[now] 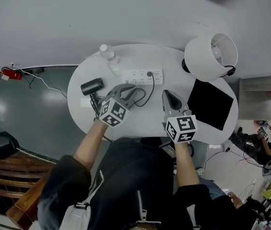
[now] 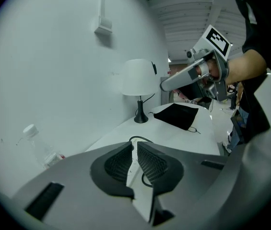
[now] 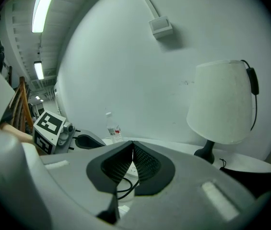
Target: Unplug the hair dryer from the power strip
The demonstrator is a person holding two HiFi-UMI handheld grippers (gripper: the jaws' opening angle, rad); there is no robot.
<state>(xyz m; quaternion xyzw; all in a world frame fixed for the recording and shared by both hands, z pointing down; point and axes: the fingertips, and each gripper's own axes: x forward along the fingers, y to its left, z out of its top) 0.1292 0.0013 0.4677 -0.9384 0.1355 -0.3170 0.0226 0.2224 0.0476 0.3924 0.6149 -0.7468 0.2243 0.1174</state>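
A white power strip (image 1: 145, 76) lies across the far side of the round white table (image 1: 82, 109), with a black plug (image 1: 149, 74) in it. From the plug a black cable (image 1: 144, 96) loops back to the black hair dryer (image 1: 92, 86) at the left. My left gripper (image 1: 133, 91) hovers shut and empty over the cable loop, just short of the strip; its pads meet in the left gripper view (image 2: 133, 146). A little to the right, my right gripper (image 1: 166, 95) is also shut on nothing, and its pads meet in the right gripper view (image 3: 132, 146).
A white lamp (image 1: 211, 56) stands at the table's far right, with a black pouch (image 1: 210, 103) in front of it. A clear water bottle (image 1: 108, 53) stands behind the strip at the left. The wall is close behind the table.
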